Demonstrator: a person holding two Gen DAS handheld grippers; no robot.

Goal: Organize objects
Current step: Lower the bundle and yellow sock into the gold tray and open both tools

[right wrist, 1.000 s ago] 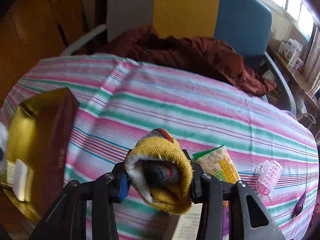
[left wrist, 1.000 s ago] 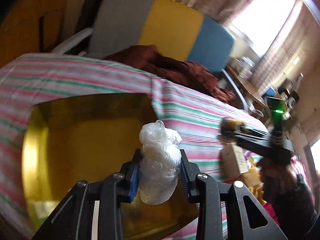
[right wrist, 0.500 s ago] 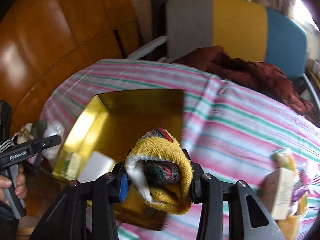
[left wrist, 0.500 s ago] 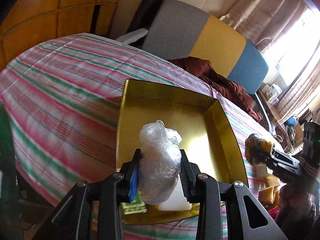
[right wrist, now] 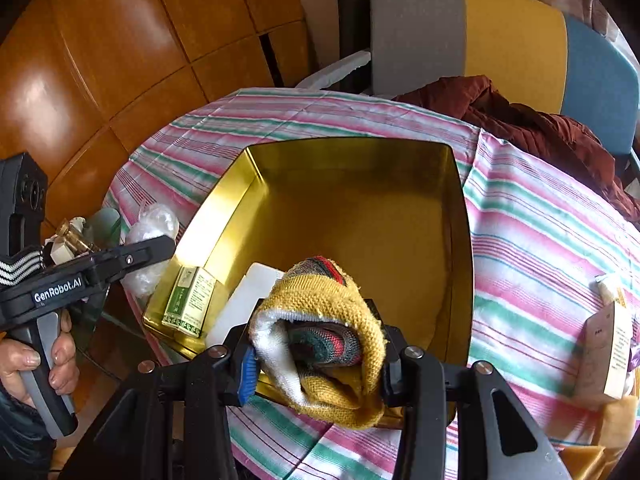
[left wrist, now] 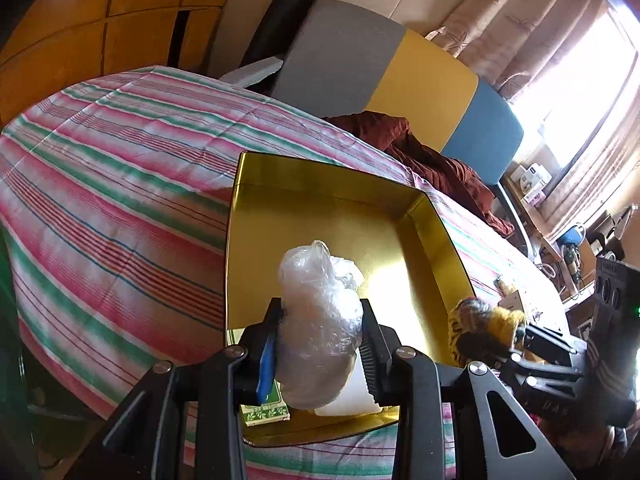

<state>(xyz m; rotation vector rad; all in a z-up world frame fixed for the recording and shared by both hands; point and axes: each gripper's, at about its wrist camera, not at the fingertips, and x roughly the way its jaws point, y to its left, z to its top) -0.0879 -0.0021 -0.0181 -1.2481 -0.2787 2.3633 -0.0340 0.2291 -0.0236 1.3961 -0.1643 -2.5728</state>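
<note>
My left hand-held gripper (left wrist: 320, 344) is clamped on a crumpled clear plastic bag (left wrist: 318, 320), its jaws pressing the bag from both sides, and it hangs over the near end of a gold tin (left wrist: 440, 240). My right hand-held gripper (right wrist: 316, 360) is clamped on a rolled yellow knit sock (right wrist: 324, 316) with a striped lining showing inside the roll, also above the near edge of the same tin.

In the tin (right wrist: 456, 208), a small green box (right wrist: 188, 300) lies in the near left corner, and a white block (right wrist: 244, 300) lies just beside it; the rest of the gold floor is bare. The tin sits on a counter covered with a pink, green and white striped cloth (right wrist: 540, 240).

On the cloth to the right of the tin, near my right side, stands a beige carton (right wrist: 604, 360) with printed text. Beyond the counter is a chair (right wrist: 516, 36) with a grey, yellow and blue back, and a dark red garment (right wrist: 520, 120) heaped on its seat.
</note>
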